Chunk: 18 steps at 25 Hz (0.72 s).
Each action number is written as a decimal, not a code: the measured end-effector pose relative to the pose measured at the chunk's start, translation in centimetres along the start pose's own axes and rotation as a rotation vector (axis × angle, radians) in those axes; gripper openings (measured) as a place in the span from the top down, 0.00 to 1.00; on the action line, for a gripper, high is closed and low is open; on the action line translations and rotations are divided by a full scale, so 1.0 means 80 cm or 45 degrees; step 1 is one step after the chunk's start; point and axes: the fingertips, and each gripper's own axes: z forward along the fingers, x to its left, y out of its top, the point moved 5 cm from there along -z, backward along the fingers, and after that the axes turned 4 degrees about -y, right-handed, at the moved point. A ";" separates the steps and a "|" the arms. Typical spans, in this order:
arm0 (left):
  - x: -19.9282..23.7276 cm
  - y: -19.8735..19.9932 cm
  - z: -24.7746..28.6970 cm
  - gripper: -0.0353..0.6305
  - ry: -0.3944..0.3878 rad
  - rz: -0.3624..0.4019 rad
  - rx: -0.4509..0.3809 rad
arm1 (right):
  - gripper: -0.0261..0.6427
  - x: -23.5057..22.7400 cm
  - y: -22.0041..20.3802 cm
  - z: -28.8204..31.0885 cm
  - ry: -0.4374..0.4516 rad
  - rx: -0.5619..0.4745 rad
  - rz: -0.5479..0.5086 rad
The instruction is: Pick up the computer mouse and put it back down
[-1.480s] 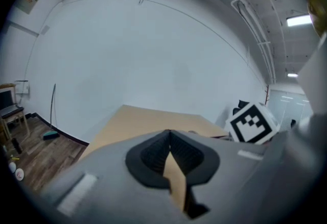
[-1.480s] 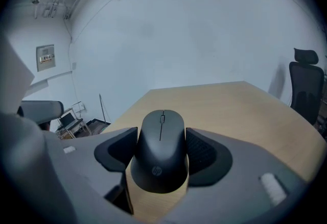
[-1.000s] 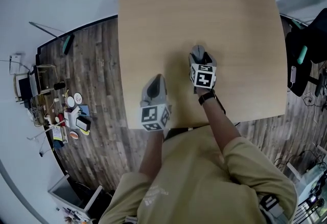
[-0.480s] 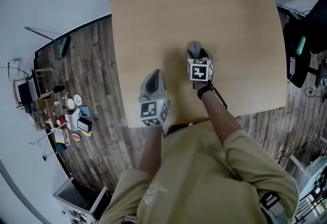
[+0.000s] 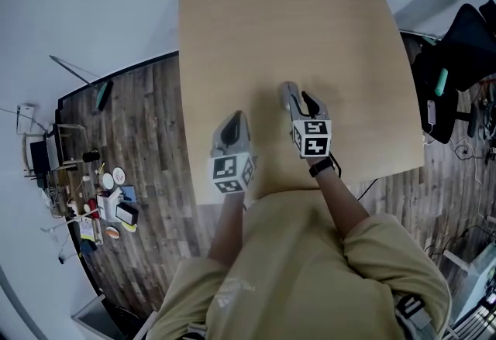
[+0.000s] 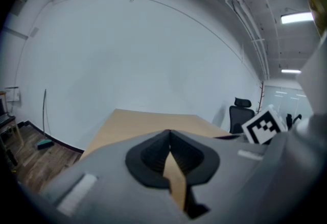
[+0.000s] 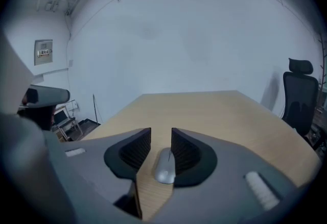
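Note:
The small silver-grey computer mouse (image 7: pixel 164 166) sits between the black pads of my right gripper (image 7: pixel 161 141). The jaws have just been closing and now grip it, above the light wooden table (image 7: pixel 204 108). In the head view the right gripper (image 5: pixel 298 97) hangs over the table's near middle, and its fingers hide the mouse. My left gripper (image 5: pixel 232 121) hovers to its left near the table's front edge. In its own view the left gripper (image 6: pixel 169 133) has its pad tips touching, with nothing between them.
The wooden table (image 5: pixel 271 21) ends close in front of the person and at its left edge beside my left gripper. A black office chair (image 5: pixel 457 44) stands at the right. Small clutter (image 5: pixel 101 191) lies on the dark plank floor at the left.
The right gripper's jaws have narrowed onto the mouse, and the gripper has come up off the table towards the camera. The left gripper has risen a little.

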 end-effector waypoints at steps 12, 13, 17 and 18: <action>-0.039 0.044 -0.046 0.94 -0.089 0.090 -0.141 | 0.95 0.039 0.076 -0.153 0.047 -0.375 -0.074; -0.041 0.044 -0.051 0.94 -0.094 0.097 -0.148 | 0.95 0.043 0.078 -0.162 0.045 -0.395 -0.075; -0.051 0.044 -0.070 0.94 -0.116 0.122 -0.170 | 0.95 0.054 0.077 -0.192 0.035 -0.453 -0.084; -0.054 0.044 -0.074 0.94 -0.122 0.128 -0.176 | 0.95 0.056 0.076 -0.197 0.034 -0.464 -0.083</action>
